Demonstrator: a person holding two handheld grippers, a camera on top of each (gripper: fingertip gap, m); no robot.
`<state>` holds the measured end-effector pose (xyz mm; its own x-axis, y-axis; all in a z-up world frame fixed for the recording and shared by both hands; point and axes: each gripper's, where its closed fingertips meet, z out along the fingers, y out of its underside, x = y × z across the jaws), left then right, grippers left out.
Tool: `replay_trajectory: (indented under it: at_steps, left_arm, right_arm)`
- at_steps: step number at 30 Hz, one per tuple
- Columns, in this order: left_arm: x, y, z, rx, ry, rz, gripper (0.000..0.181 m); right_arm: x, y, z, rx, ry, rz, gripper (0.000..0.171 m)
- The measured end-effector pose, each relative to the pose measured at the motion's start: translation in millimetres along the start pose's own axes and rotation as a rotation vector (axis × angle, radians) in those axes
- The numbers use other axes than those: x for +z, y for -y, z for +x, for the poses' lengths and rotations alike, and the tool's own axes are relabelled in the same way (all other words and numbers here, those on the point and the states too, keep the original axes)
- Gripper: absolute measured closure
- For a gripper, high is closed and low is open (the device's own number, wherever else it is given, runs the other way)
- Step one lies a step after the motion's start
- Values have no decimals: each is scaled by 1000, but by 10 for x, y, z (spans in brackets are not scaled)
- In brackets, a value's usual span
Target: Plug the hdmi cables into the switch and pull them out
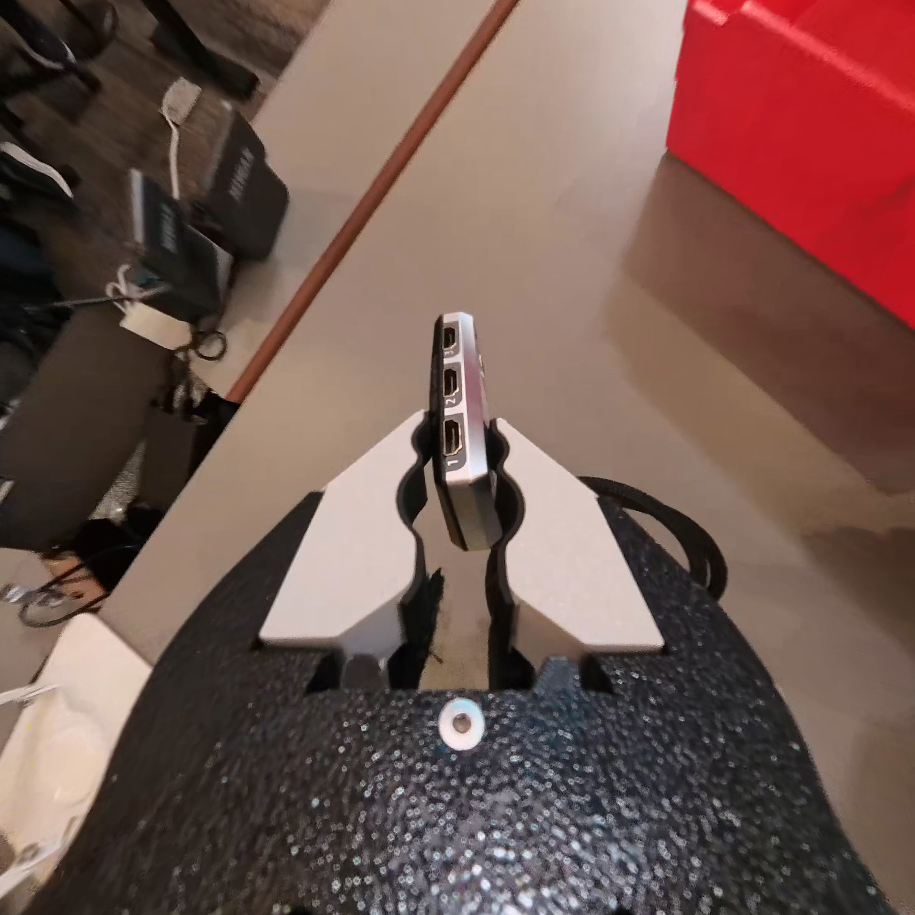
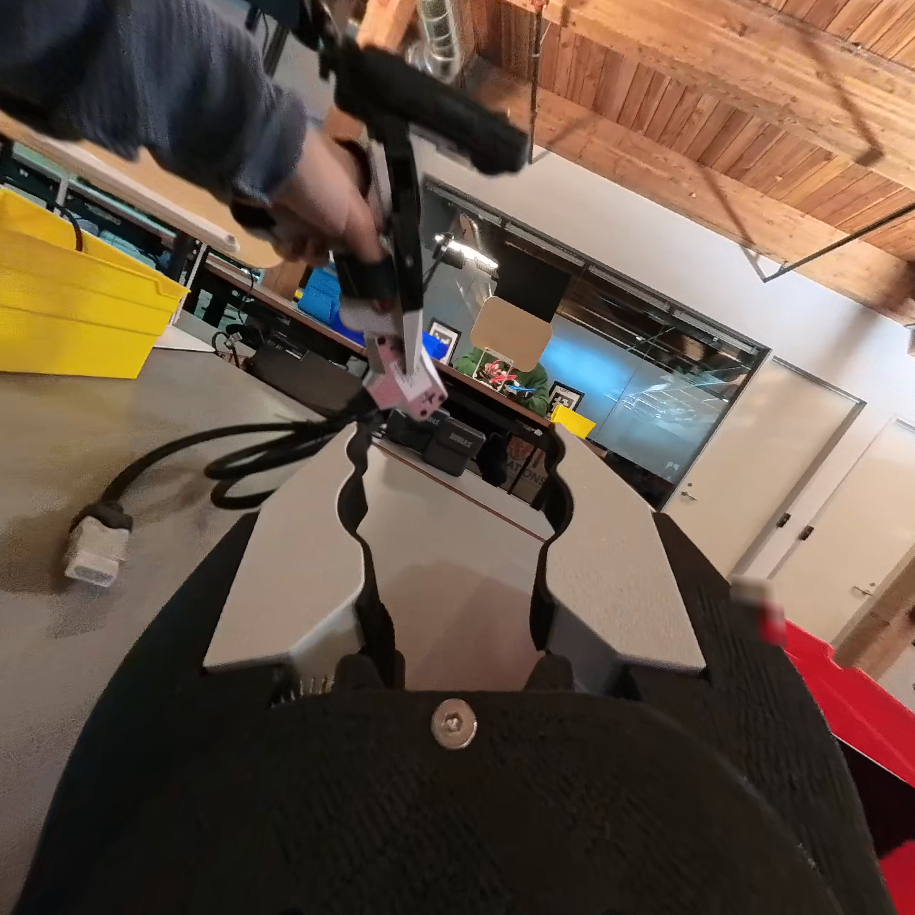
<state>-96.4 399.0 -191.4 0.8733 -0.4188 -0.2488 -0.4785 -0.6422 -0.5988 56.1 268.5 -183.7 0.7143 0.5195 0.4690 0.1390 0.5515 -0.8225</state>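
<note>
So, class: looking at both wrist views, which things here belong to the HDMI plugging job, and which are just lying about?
Part of the job:
- HDMI switch, held by the left gripper, all three ports empty
- black HDMI cable and its plug, lying on the table
- right gripper, open and empty

Just lying about:
- yellow bin
- red box
- black boxes beyond the table edge

My left gripper (image 1: 458, 445): white fingers, black wavy pads, glitter-speckled black body. Switch (image 1: 458, 431) silver-grey, black edge, gold-toned ports. Table (image 1: 569, 247) pale grey, brown rim. Red bin (image 1: 802, 138). My right gripper (image 2: 458, 465): plain matte black. Yellow bin (image 2: 74, 307). Black cable (image 2: 237, 455), plug (image 2: 96, 552) greyish, blurred.
</note>
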Motion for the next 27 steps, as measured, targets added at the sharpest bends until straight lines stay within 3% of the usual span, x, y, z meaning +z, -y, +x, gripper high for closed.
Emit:
replay_trajectory:
  at_steps: [1,7,10,12,15,20,23,27]
  left_arm:
    - [118,-41,17,-7,-17,-15,160]
    - [524,-182,182,-19,-106,-57,159]
    - [538,-177,260,-37,-139,-27,158]
    - [413,-141,277,-41,-155,16,145]
    - [40,-151,249,-31,-149,71,128]
    - [-963,-482,27,19,-40,139,128]
    - [-1534,-992,-133,6,15,69,131]
    - [-2023,-2054,-115,2,-28,-213,144]
  right_arm:
    - [8,-10,-12,-4,6,-4,100]
    - [22,-46,-57,0,34,-17,101]
    - [20,-53,-71,-4,41,-20,101]
    - [7,-61,-81,-5,48,-25,101]
    - [-9,-56,-85,-2,56,-22,101]
    - [-5,-72,-85,3,57,-30,101]
    - [10,-85,-101,6,60,-37,102]
    - [21,-95,-112,-4,56,-46,102]
